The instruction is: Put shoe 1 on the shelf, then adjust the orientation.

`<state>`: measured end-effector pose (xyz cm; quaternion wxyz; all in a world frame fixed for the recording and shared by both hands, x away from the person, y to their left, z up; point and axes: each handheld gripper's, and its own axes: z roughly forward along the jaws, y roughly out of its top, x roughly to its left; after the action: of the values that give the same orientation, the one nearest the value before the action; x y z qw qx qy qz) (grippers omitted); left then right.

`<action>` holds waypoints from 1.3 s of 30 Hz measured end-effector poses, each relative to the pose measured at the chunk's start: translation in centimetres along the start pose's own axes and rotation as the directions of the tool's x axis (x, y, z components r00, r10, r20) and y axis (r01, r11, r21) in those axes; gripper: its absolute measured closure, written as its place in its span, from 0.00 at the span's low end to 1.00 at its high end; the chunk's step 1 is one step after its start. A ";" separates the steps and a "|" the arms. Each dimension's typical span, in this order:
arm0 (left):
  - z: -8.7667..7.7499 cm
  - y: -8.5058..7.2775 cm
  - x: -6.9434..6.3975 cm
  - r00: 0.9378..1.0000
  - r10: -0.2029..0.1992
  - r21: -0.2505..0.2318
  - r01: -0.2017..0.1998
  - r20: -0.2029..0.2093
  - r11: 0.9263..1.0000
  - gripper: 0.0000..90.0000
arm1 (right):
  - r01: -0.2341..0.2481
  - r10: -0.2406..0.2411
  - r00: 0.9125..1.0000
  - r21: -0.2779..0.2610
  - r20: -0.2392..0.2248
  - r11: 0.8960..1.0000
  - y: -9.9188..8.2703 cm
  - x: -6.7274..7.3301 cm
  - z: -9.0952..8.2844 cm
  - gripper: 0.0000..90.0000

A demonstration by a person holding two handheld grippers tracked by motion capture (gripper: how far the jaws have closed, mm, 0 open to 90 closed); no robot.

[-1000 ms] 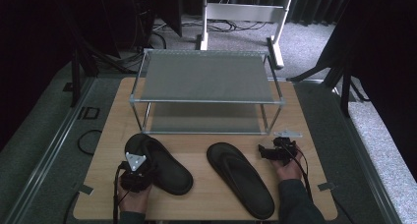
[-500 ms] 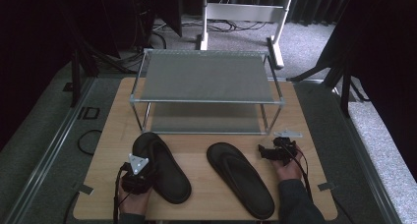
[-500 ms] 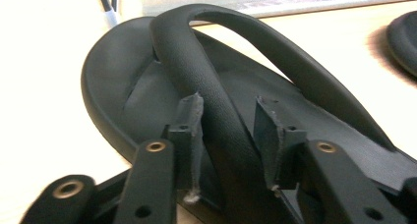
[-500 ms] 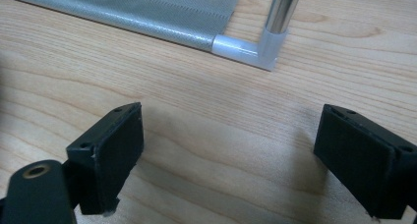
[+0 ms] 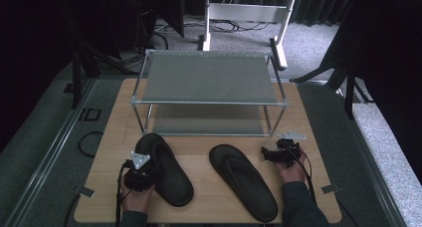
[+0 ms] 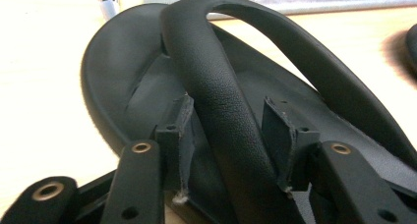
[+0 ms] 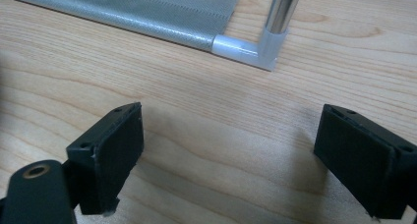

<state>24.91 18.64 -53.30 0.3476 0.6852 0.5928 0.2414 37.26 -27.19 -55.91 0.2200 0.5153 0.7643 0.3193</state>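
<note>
Looking down in the high view: a wooden table (image 5: 209, 152) is filling mid-frame, with a two-tier shoe rack (image 5: 209, 82) sitting at its upper centre. Two black flip-flops are lying in the lower half: the left flip-flop (image 5: 166, 168) at lower left, the right flip-flop (image 5: 244, 181) at lower centre, well apart from each other. The left gripper (image 5: 149, 173) is sitting at the lower left over the left flip-flop's outer edge, held by the left hand (image 5: 134, 197). The right gripper (image 5: 271, 155) is hovering at lower right, just beside the right flip-flop's toe end, not touching it, held by the right hand (image 5: 291, 173).

Left gripper view: jaws are standing on either side of the left flip-flop's strap (image 6: 231, 121), pads (image 6: 183, 121) close to it but with slight gaps showing, not yet pinching.

Right gripper view: jaws are spreading wide, pads (image 7: 118, 150) over bare wood, holding nothing; the rack's corner post (image 7: 275, 27) is standing at upper right.
</note>
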 end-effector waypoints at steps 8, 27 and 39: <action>0.6 0.5 -1.0 0.997 0.060 -0.035 -0.059 0.046 0.998 0.80 | 0.000 0.000 1.000 0.000 0.000 1.000 0.0 0.0 0.0 0.12; 1.3 1.5 -1.4 0.996 0.033 -0.064 -0.028 0.079 0.998 0.81 | 0.000 0.000 1.000 0.000 0.000 1.000 0.0 0.0 0.0 0.12; 1.6 3.1 -1.6 0.994 0.042 -0.109 -0.031 0.097 0.994 0.81 | 0.000 0.000 1.000 0.000 0.000 1.000 0.0 0.0 0.0 0.12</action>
<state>27.81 16.60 -51.84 0.4086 0.6873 0.5483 0.2450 37.26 -27.19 -55.92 0.2200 0.5153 0.7643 0.3193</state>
